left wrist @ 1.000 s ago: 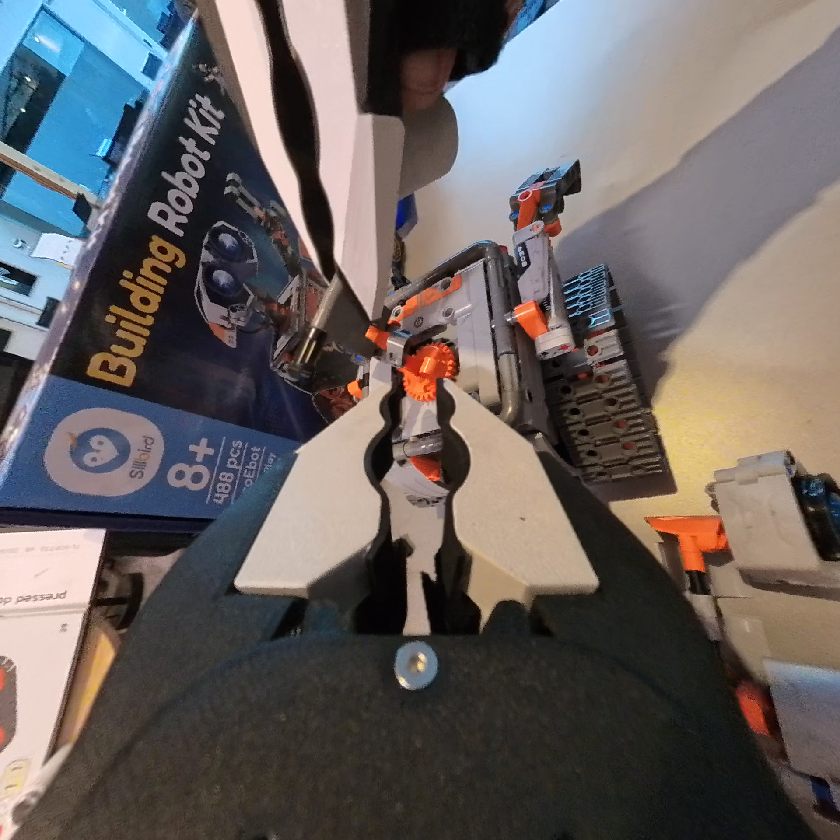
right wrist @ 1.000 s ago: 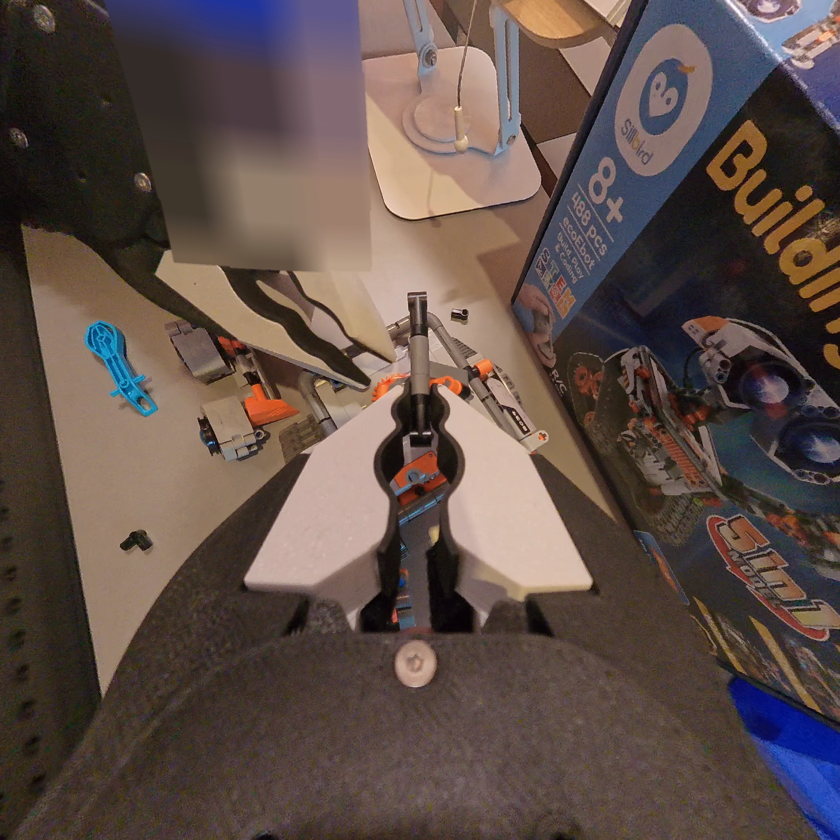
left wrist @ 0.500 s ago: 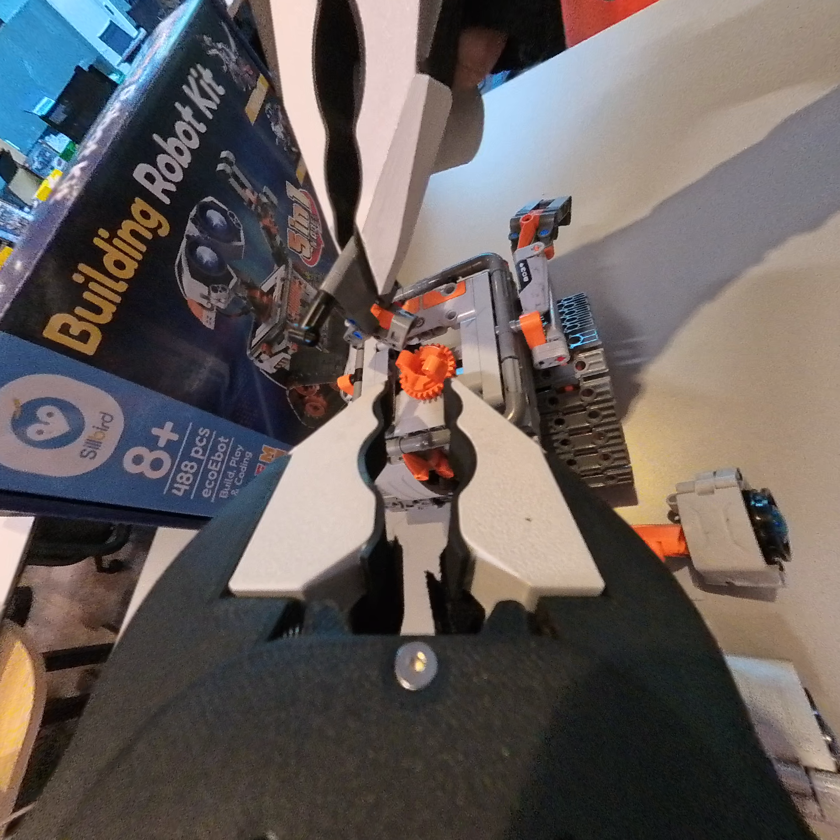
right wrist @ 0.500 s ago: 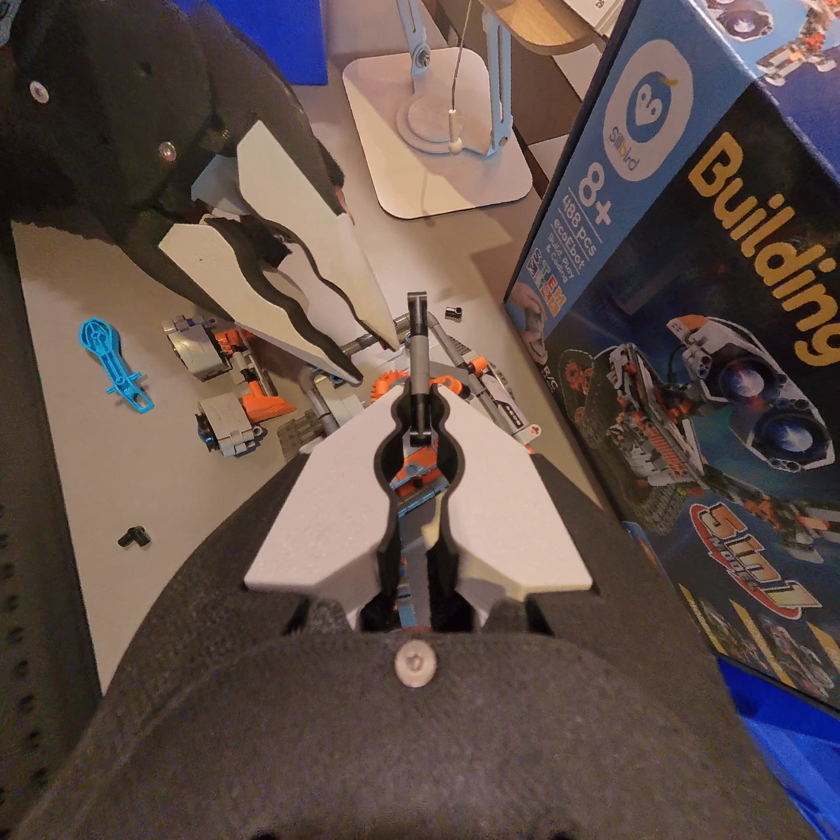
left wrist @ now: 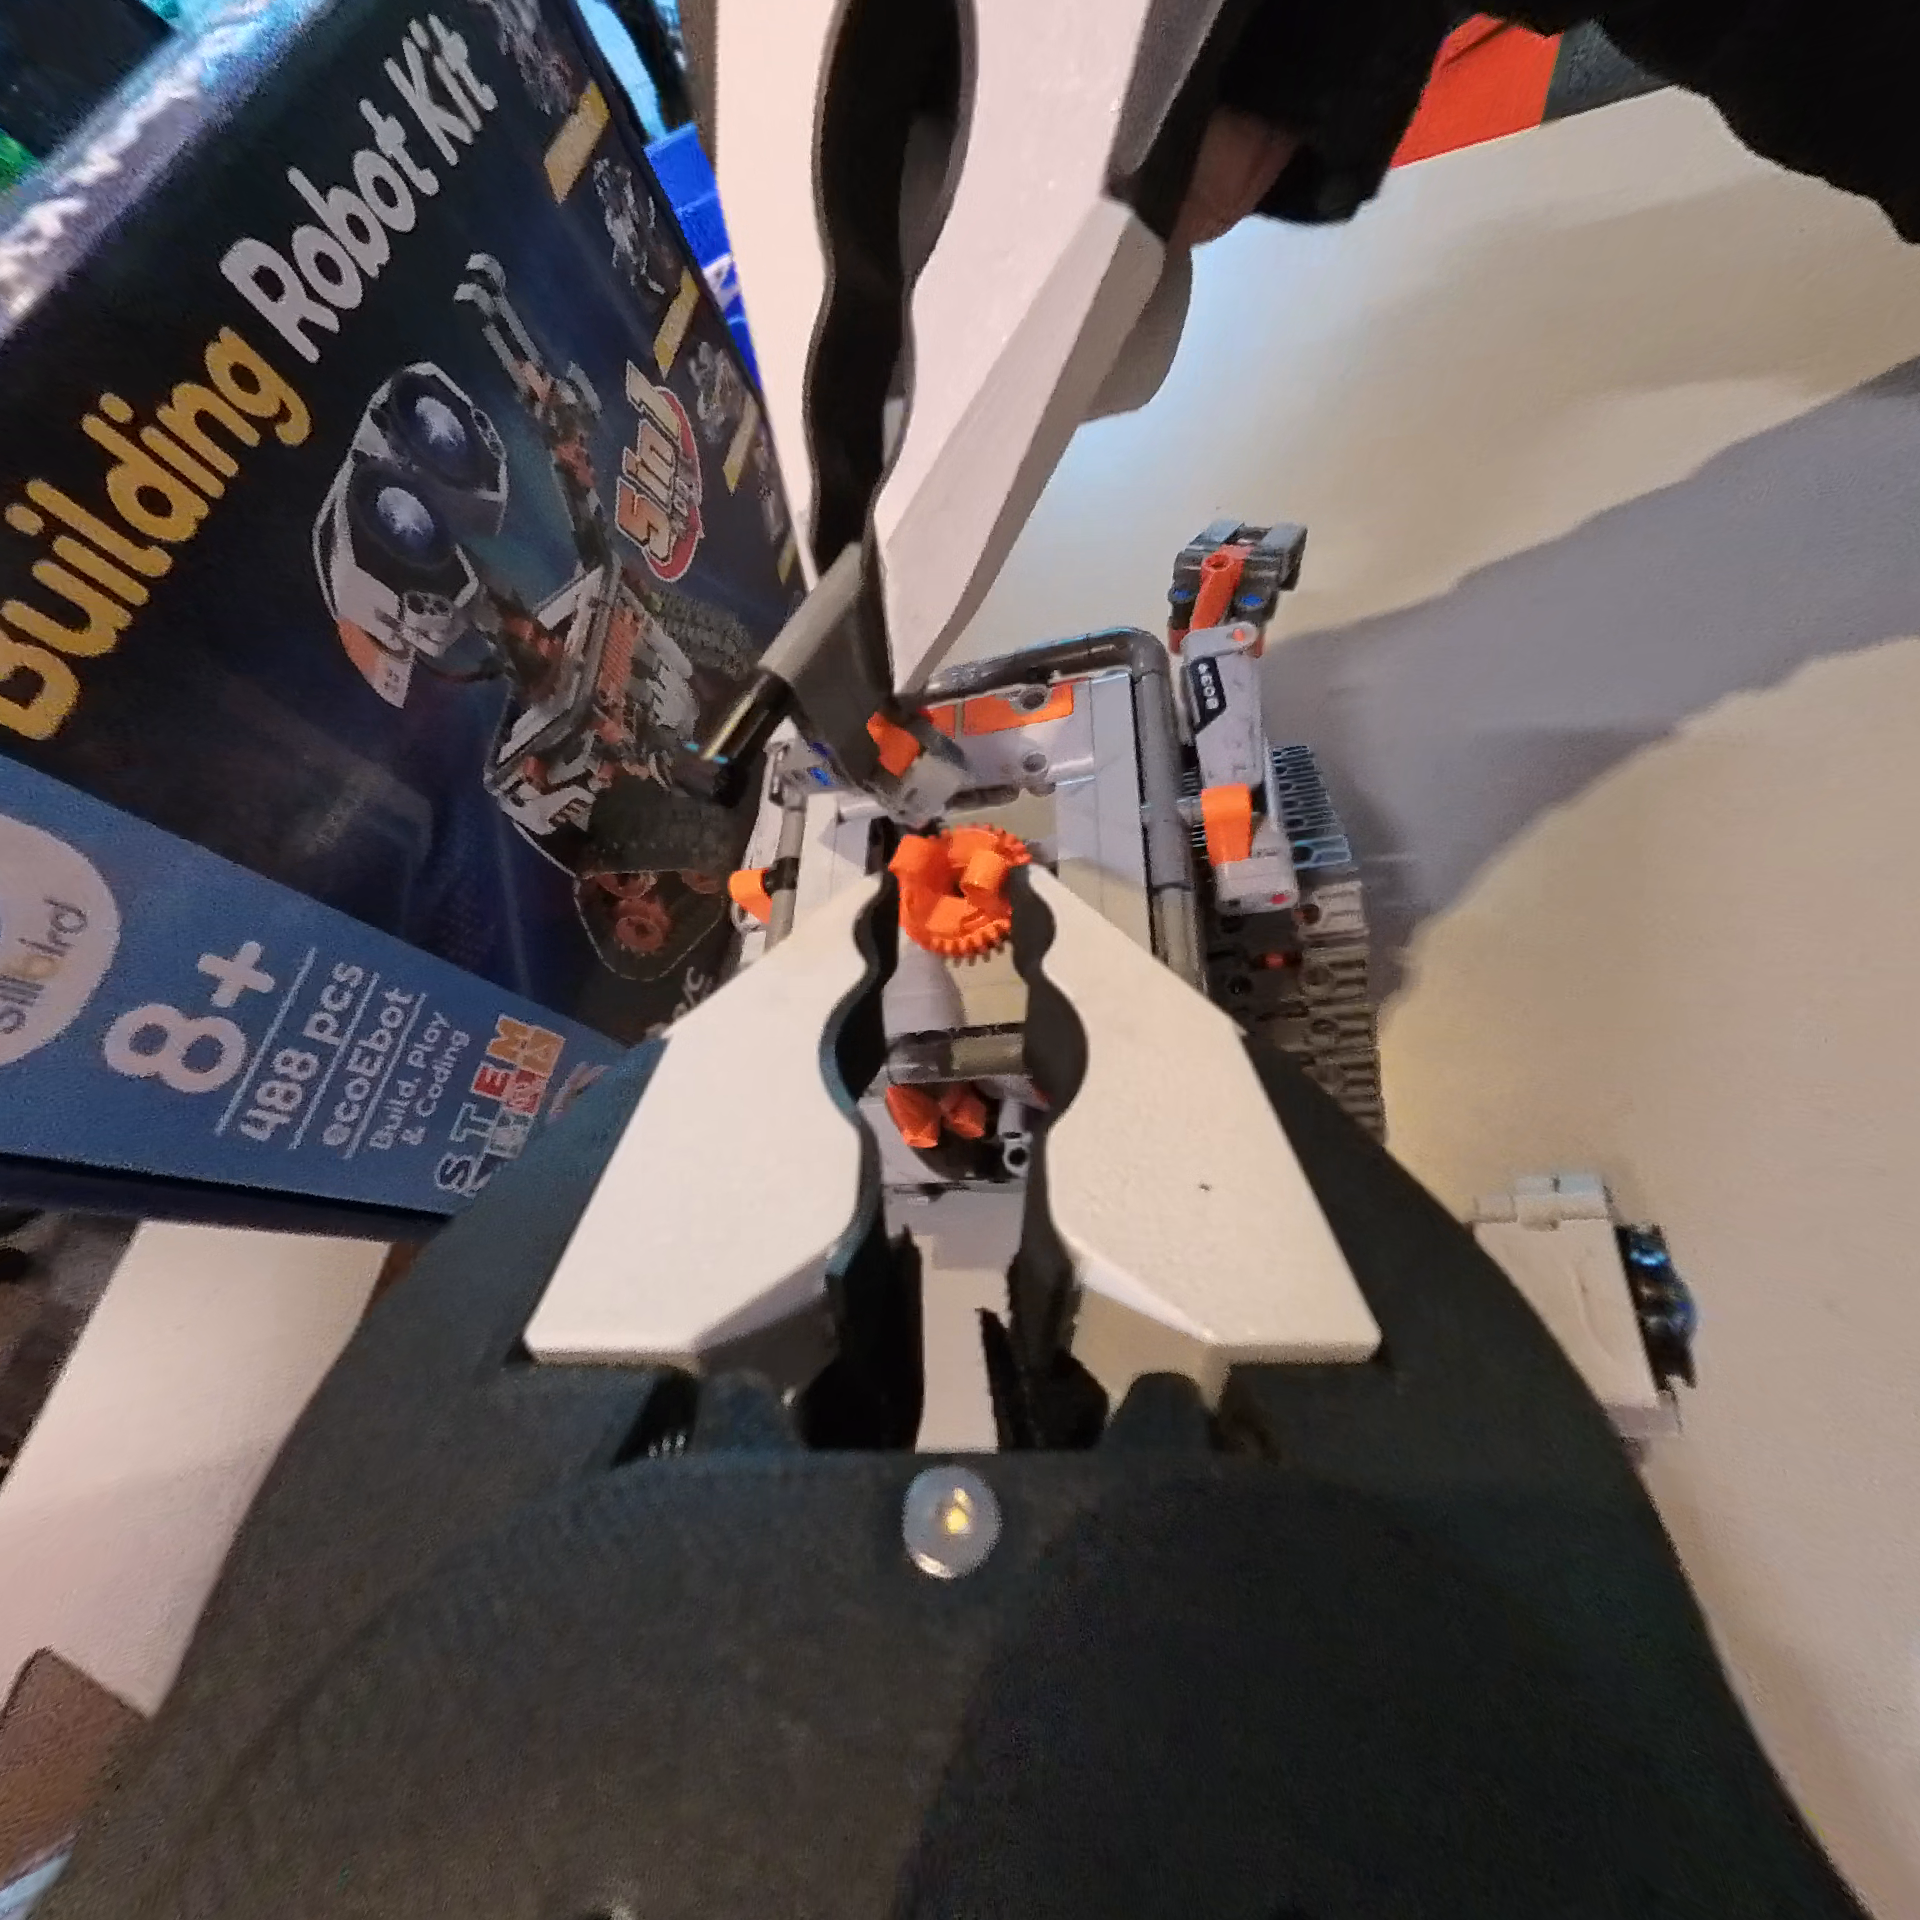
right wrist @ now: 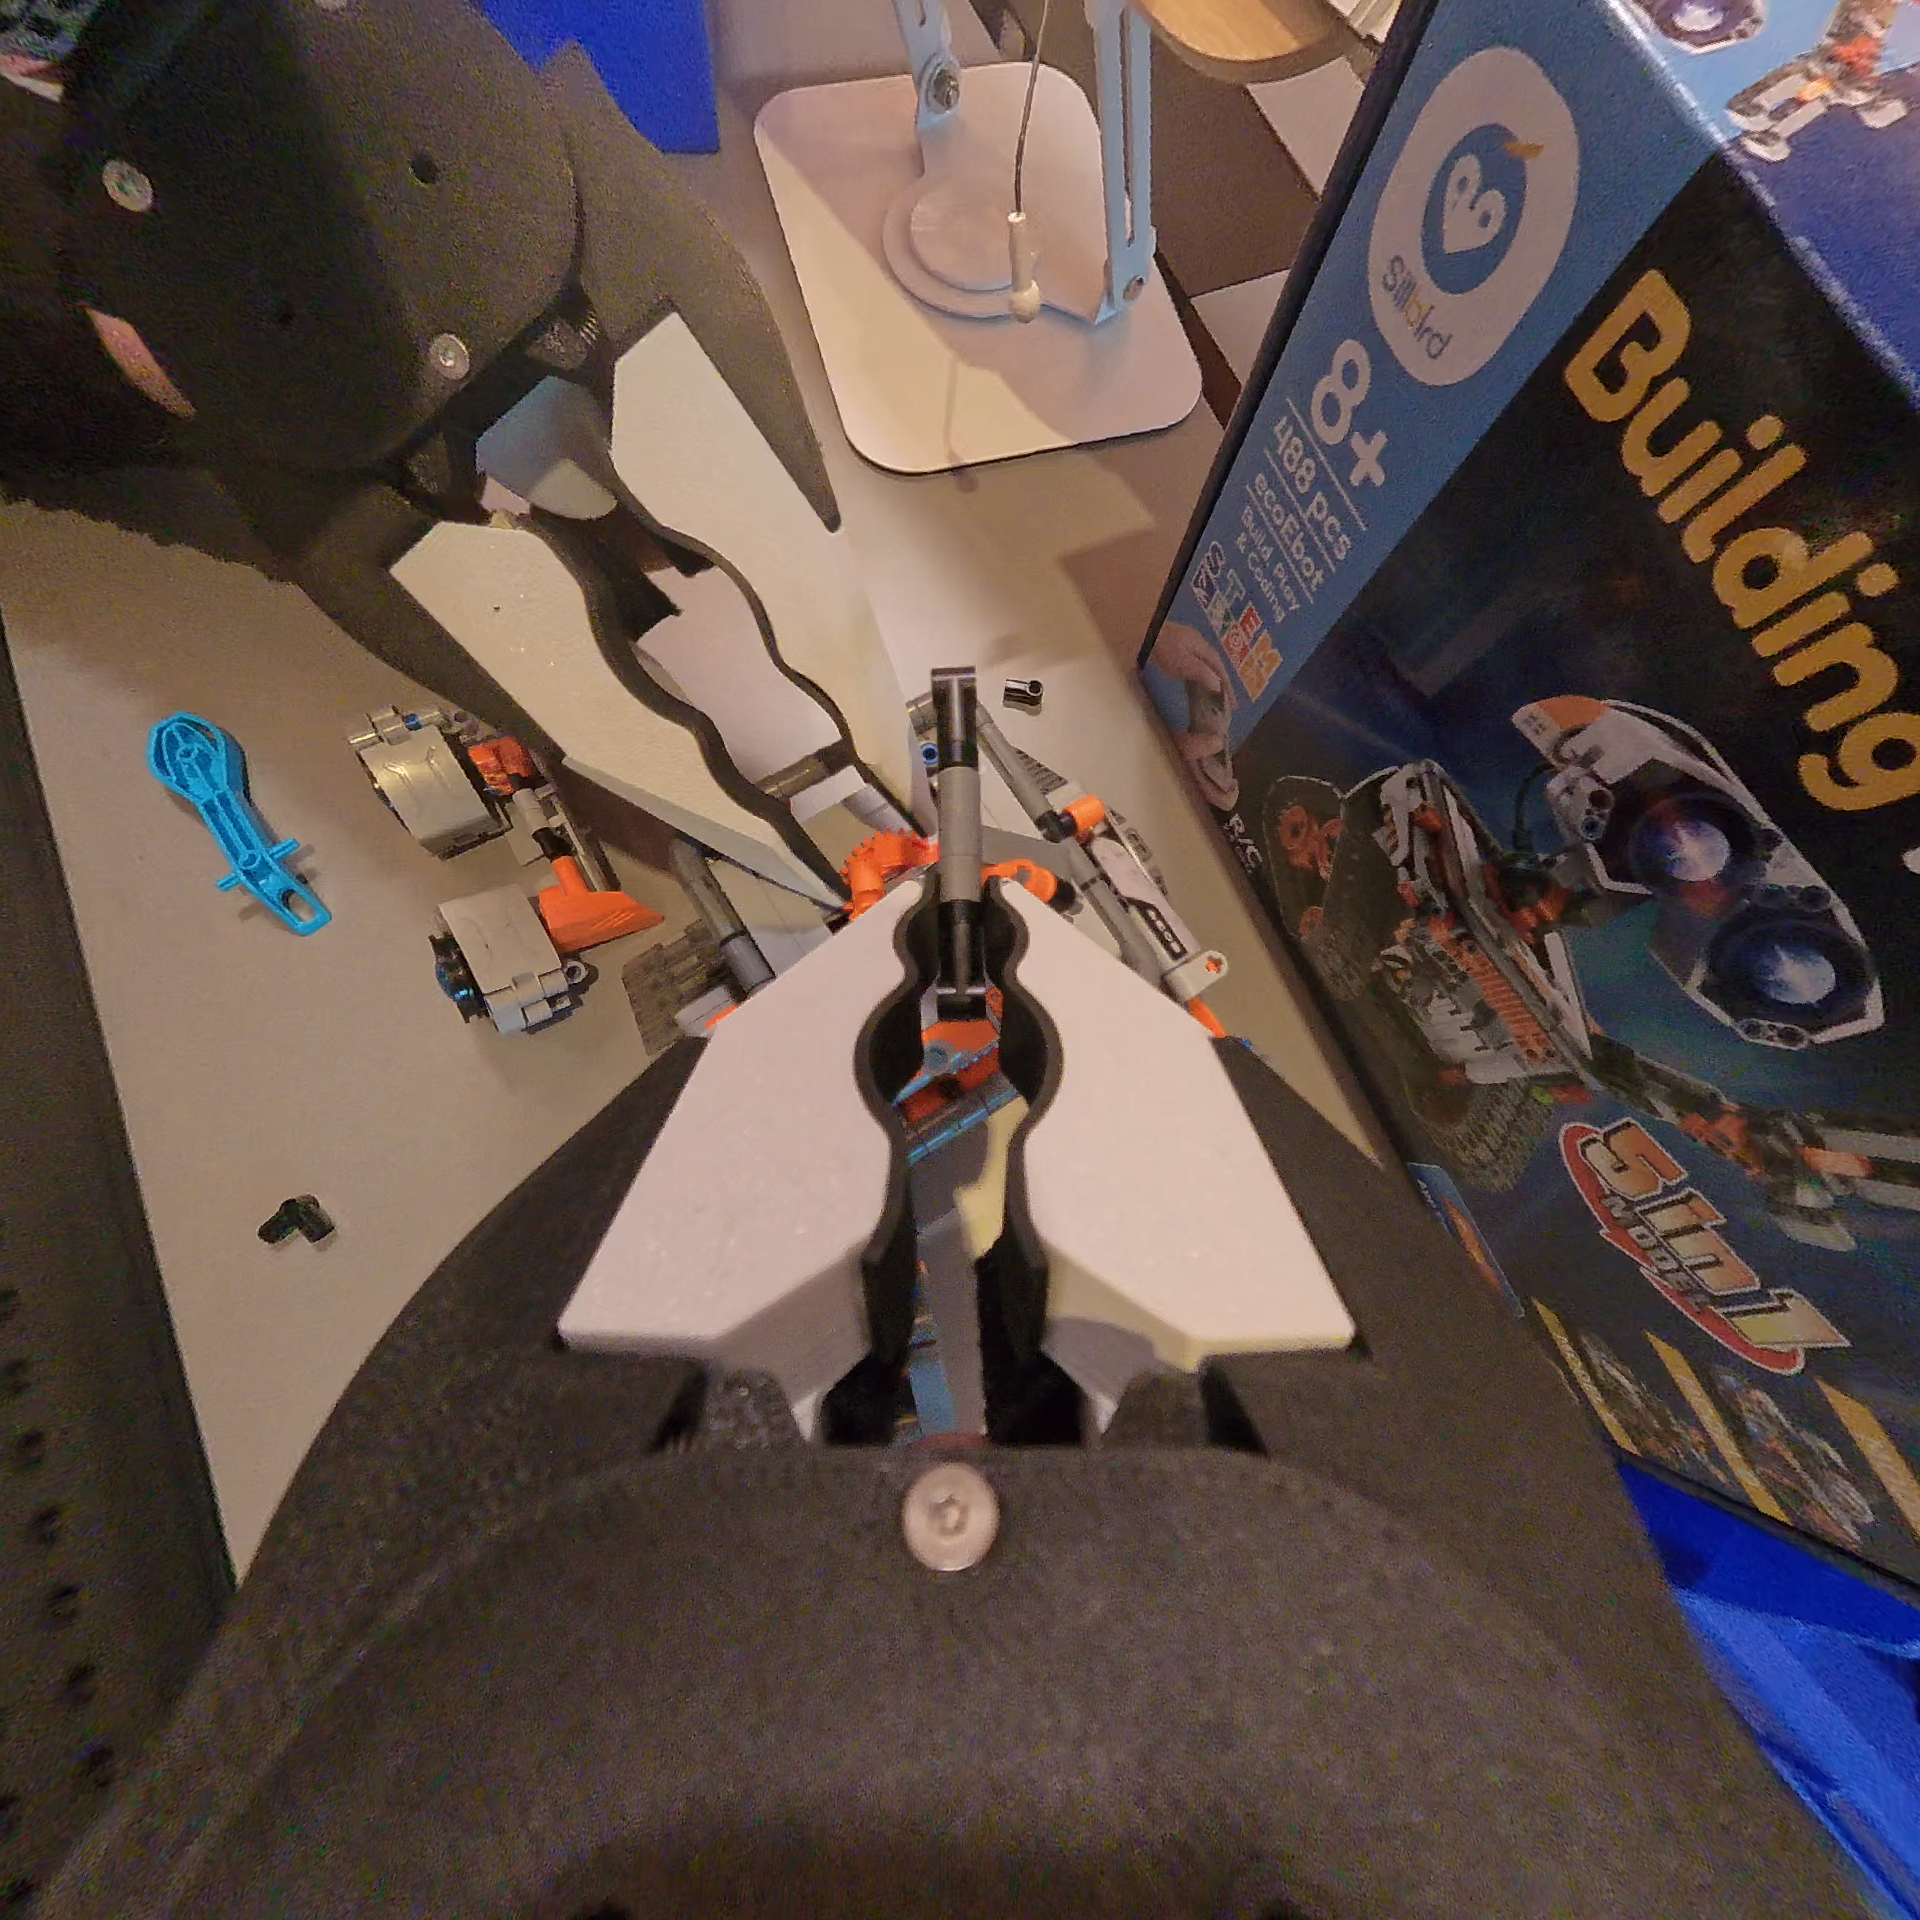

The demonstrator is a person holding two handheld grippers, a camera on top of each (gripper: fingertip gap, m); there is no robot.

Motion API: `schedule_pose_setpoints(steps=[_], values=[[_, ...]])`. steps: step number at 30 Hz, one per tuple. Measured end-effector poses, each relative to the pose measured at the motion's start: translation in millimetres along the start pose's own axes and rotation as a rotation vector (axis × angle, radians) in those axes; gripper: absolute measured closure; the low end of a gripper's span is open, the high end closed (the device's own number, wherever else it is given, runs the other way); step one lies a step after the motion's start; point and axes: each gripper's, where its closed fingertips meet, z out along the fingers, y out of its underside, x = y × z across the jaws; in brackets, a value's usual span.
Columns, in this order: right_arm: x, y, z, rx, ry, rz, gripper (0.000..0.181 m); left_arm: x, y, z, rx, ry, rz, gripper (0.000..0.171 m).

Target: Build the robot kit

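With our left claw [left wrist: 951,914] closed on the half-built tracked model [left wrist: 1049,831] beside the kit box [left wrist: 312,623] on the desk [left wrist: 1662,935], our right claw [right wrist: 956,914] pinches its grey rod [right wrist: 958,790], loose modules [right wrist: 499,956] still unattached.

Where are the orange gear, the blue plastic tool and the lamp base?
orange gear [left wrist: 961,894], left wrist view, on its toothed face.
blue plastic tool [right wrist: 231,819], right wrist view, mid-handle.
lamp base [right wrist: 1081,364], right wrist view, bare flat plate.

a blue kit box [right wrist: 1621,748], a blue plastic piece [right wrist: 234,821], a white lamp base [right wrist: 977,281].
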Motion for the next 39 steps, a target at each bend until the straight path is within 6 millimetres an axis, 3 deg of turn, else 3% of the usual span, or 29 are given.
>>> schedule_pose_setpoints(steps=[13, 23, 29, 33, 39], values=[[4, 2, -6, 0.006, 0.003, 0.013, 0.176, 4, 1, 3, -0.021, 0.276, -0.048, 0.153], [4, 2, -5, 0.01, -0.012, 0.027, 0.176, 7, 0, 3, -0.07, 0.533, 0.088, 0.146], [5, -1, -7, 0.028, -0.015, 0.037, 0.176, -3, 2, -2, -0.038, 0.451, 0.073, 0.126], [2, -1, -5, 0.022, -0.017, 0.032, 0.176, -4, -1, -7, -0.007, 0.369, 0.035, 0.138], [2, 0, -5, 0.015, -0.012, 0.029, 0.176, 3, 2, 6, -0.085, 0.377, 0.02, 0.142]])
